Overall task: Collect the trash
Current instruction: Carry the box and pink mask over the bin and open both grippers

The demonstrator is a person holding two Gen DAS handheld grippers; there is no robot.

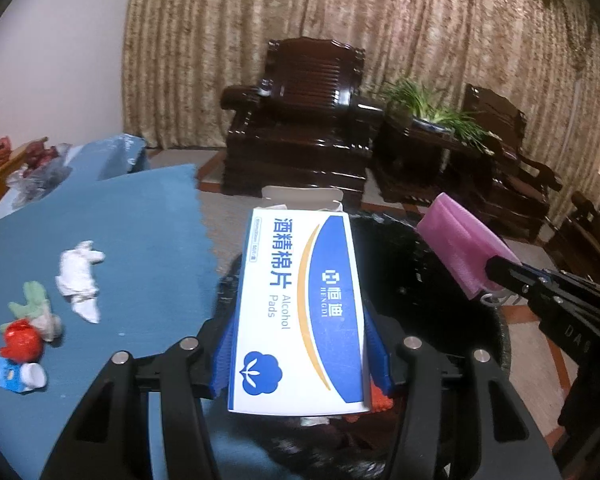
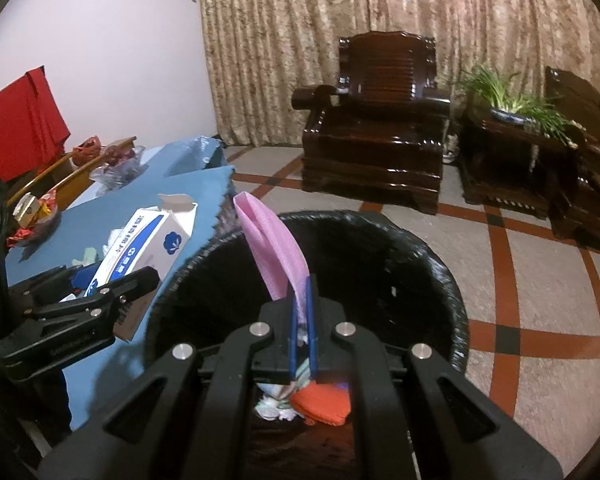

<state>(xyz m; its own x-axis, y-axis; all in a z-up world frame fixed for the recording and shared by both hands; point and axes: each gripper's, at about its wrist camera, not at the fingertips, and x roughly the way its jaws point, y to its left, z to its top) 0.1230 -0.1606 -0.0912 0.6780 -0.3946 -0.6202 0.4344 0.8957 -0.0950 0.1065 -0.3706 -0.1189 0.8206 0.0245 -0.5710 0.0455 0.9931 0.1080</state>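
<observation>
Left tool clamped on a white and blue box of alcohol pads, blue pads pressed to both long sides; open flap at the box's far end; near end hides whatever sits below it. Right tool pinched tight on a folded pink foam sheet, which sticks up and away from the tips; lower end of the sheet lost between the pads.

Both tools tilted downward, side by side over a bin lined with a black bag; box partly over the bin's left rim, pink sheet above its opening. Inside the bin, under the right tool: something orange and crumpled paper, mostly covered, hard to make out.

Left of the bin, a bench under blue cloth. On it, well apart from both tools: a white crumpled tissue, a green scrap, a red wrapper, a small white cap on a blue scrap cut by the lens edge.

Farther off, dark wooden armchairs, a potted plant, a patterned curtain.
</observation>
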